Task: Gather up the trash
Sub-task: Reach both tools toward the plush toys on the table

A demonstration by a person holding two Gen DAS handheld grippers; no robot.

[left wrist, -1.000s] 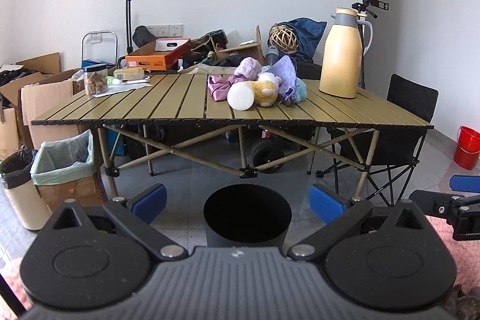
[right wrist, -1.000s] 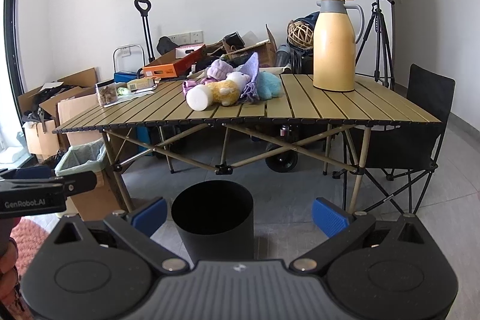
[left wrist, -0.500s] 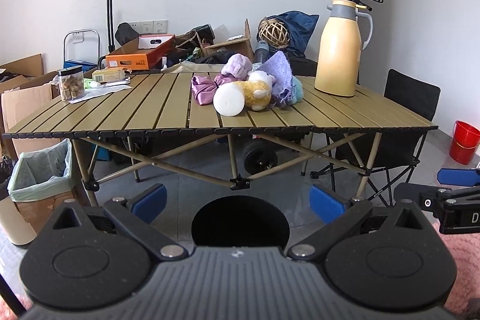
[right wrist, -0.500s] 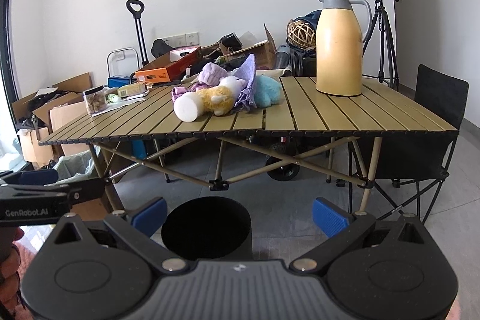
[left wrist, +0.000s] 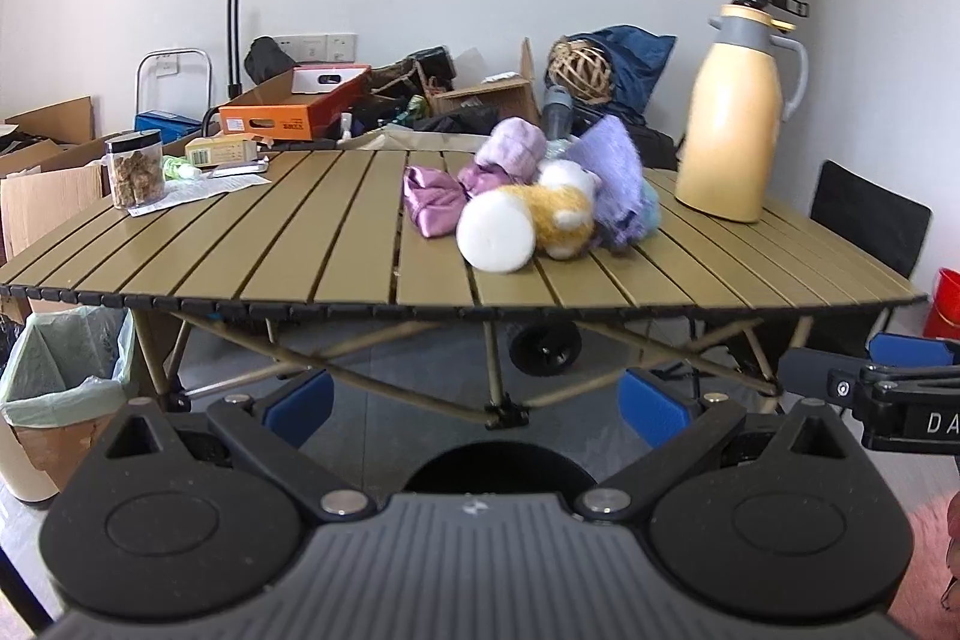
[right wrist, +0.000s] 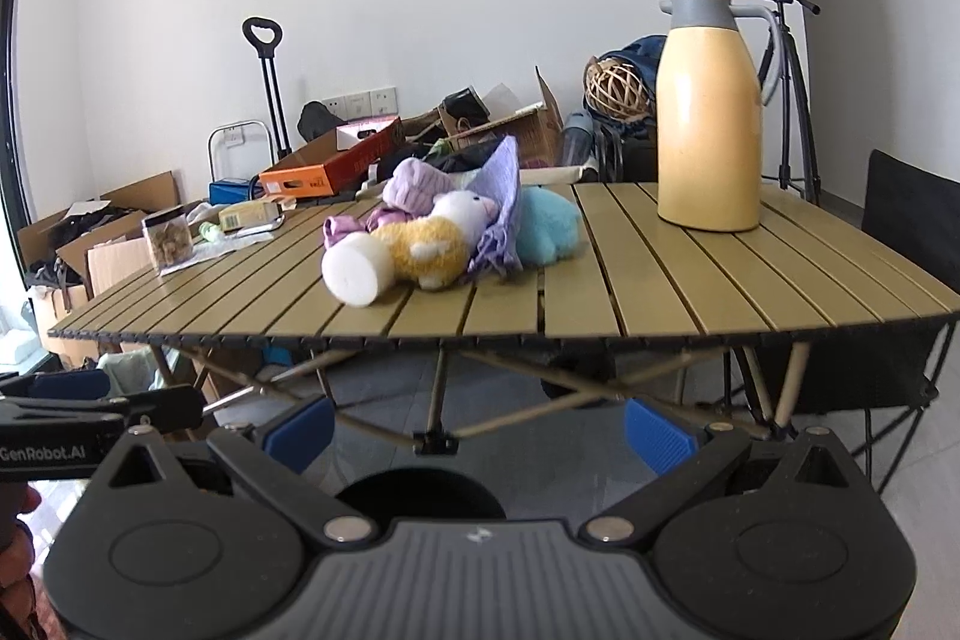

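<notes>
Tabletop [left wrist: 336, 244]: a slatted, olive-brown folding surface on crossed legs; its near edge runs across the middle of both wrist views.
Thermos jug [right wrist: 708, 112]: tall, yellow with a grey collar, upright near the far right corner of the tabletop, well apart from the toys.
Black bin [left wrist: 501, 469]: a round open container on the floor, in front of the tabletop's near edge; only its dark rim shows above each gripper body, nearly centred for the left one and a little left of centre for the right.
Lined box [left wrist: 57, 376]: a cardboard box with a pale green bag liner, on the floor beside the tabletop's left end.
Soft toys [right wrist: 444, 226]: a heap around the middle of the tabletop, a yellow-and-white plush lying on its side, purple cloth pieces behind it, a light blue plush touching the heap on its right.
Jar [left wrist: 135, 169]: clear with a black lid, brown contents, upright at the far left corner on a sheet of paper [left wrist: 198, 187].
Left gripper [left wrist: 477, 406]: blue-padded fingers spread wide, nothing between them, held low below the tabletop's near edge.
Right gripper [right wrist: 480, 427]: likewise wide apart and empty, at about the same level, just right of the left one.
</notes>
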